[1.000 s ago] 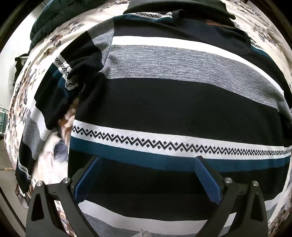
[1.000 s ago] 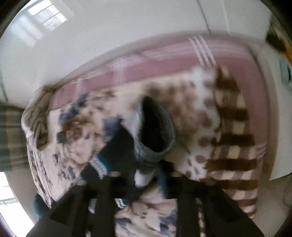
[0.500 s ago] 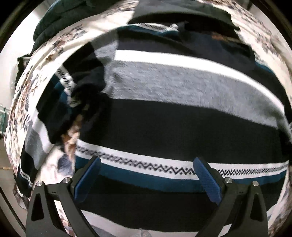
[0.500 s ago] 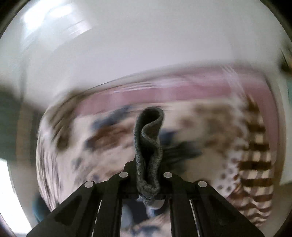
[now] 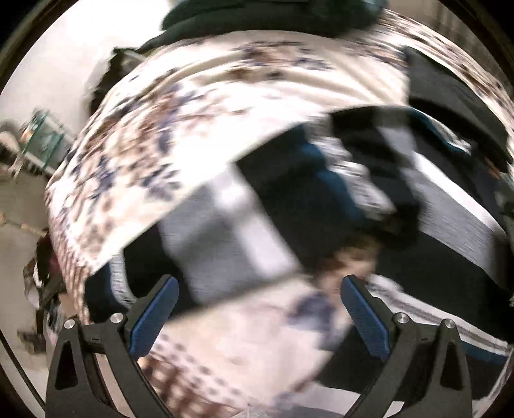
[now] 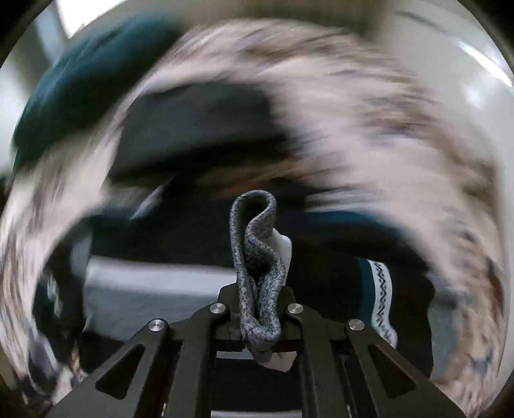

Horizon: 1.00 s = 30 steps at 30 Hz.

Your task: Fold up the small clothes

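A striped knit sweater (image 5: pixel 443 205), black, grey, white and teal with a zigzag band, lies on a flower-print bedspread (image 5: pixel 192 112). Its left sleeve (image 5: pixel 225 225) stretches out across the middle of the blurred left wrist view. My left gripper (image 5: pixel 257 308) is open and empty above the bedspread, just below that sleeve. My right gripper (image 6: pixel 258 318) is shut on the grey cuff of the sweater's other sleeve (image 6: pixel 257 267), and the cuff stands up in a fold between the jaws. The sweater body (image 6: pixel 160 283) lies below it in the blurred right wrist view.
A dark teal garment (image 5: pixel 273 16) is heaped at the far end of the bed and also shows in the right wrist view (image 6: pixel 83 90). A black garment (image 6: pixel 199 128) lies beyond the sweater. The floor and a small greenish stand (image 5: pixel 41 141) are to the left of the bed.
My left gripper has swung left from over the sweater's body to its left sleeve. My right gripper has carried the grey cuff from the bed's edge over onto the sweater.
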{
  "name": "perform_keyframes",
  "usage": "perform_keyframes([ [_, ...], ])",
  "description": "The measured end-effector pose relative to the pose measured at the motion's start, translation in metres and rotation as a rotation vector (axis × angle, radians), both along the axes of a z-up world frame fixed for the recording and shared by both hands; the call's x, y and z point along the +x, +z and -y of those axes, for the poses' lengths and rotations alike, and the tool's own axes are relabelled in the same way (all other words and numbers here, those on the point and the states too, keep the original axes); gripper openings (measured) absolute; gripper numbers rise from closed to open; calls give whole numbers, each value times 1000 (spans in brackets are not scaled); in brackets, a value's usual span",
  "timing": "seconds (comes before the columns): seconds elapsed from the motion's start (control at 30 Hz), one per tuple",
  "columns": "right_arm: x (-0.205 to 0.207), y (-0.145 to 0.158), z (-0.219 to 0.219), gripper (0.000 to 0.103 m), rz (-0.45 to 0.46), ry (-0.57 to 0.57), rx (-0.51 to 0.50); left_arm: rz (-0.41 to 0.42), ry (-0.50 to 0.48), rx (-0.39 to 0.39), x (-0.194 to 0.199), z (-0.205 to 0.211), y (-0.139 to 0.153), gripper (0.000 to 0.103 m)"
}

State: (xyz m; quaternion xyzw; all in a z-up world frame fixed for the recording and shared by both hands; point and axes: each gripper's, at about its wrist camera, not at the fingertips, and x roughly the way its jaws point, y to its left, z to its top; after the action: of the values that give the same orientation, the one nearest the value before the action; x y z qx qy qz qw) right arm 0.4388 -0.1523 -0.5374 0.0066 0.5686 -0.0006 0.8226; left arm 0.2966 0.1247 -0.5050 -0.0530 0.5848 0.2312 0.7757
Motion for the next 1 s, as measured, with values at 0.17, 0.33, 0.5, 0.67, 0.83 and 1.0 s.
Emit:
perform_keyframes([
  [0.17, -4, -28, -128, 8, -16, 232, -67, -10, 104, 8, -18, -49, -9, 103],
  [0.33, -6, -39, -176, 15, -88, 298, -95, -13, 155, -13, -34, -72, -13, 103],
  [0.5, -20, -7, -137, 63, -172, 200, 189, -13, 240, -69, -67, -103, -4, 103],
  [0.67, -73, 22, -54, 67, -203, -44, 270, -17, 319, -137, -110, -145, 2, 103],
  [0.83, -118, 3, 11, 68, -320, -174, 240, 62, 452, -268, -154, -202, -12, 103],
  [1.0, -142, -25, 28, 68, -436, -225, 220, 195, 708, -447, -196, -242, -42, 101],
])
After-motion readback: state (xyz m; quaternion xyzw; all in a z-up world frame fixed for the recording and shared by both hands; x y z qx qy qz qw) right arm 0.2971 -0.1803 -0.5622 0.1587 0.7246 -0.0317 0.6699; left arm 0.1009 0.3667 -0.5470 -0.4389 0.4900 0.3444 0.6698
